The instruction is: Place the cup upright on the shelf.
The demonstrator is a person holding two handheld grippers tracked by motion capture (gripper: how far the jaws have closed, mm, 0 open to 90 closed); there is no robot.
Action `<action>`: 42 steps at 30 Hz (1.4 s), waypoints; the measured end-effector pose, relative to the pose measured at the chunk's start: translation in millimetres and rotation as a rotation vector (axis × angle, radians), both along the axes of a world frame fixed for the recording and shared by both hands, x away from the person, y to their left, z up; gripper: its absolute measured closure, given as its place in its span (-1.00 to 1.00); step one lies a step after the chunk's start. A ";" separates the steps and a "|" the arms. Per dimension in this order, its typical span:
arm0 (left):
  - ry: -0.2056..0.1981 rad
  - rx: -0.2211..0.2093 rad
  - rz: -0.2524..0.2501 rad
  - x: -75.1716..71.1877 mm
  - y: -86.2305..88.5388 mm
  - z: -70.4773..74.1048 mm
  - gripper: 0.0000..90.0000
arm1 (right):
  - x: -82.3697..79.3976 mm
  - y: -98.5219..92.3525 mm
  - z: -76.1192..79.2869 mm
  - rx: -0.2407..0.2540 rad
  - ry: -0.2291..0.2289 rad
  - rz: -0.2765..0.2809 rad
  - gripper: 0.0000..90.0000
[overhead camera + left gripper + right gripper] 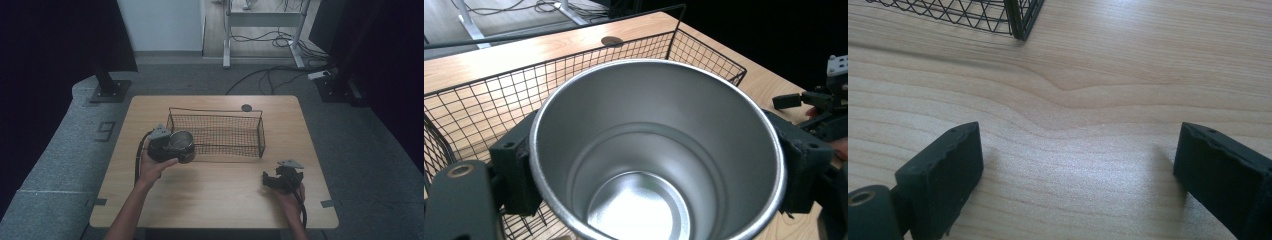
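Carrying steel cup, clamped upright in left hand-held gripper, at wire basket's near-left corner. Lift rim-clear, keep level, lower inside. Right hand-held gripper gapes, idle on worktop.

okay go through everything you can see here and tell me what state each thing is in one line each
Metal cup: upright, empty, gripped at the basket's left end.
Left gripper: shut on the metal cup.
Right gripper: open, holding nothing, low over the table.
Wire basket: upright, nothing visible inside.
Table: bare wood around the basket.
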State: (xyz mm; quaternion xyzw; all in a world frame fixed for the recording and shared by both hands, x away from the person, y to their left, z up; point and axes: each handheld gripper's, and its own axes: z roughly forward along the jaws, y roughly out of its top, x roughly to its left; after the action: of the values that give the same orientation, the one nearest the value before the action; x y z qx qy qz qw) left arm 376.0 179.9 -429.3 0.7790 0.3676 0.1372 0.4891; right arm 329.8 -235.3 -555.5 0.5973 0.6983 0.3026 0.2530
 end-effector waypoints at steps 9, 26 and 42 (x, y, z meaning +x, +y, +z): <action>0.015 0.000 -0.006 11.8 -1.1 1.8 -0.68 | 0.0 0.2 0.1 0.001 -0.002 -0.006 -0.86; 0.022 -0.017 0.012 31.5 -2.3 9.6 -0.68 | -0.1 0.4 0.0 0.002 -0.007 -0.013 -0.83; 0.008 0.006 0.004 43.3 -8.8 18.4 -0.68 | -0.6 0.7 0.2 0.004 -0.008 -0.019 -0.80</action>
State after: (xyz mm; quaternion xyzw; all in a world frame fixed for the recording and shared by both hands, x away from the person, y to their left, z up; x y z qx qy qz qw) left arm 419.3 171.1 -410.9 0.7802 0.3707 0.1361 0.4851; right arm 329.2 -234.6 -555.2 0.6030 0.6912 0.3038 0.2574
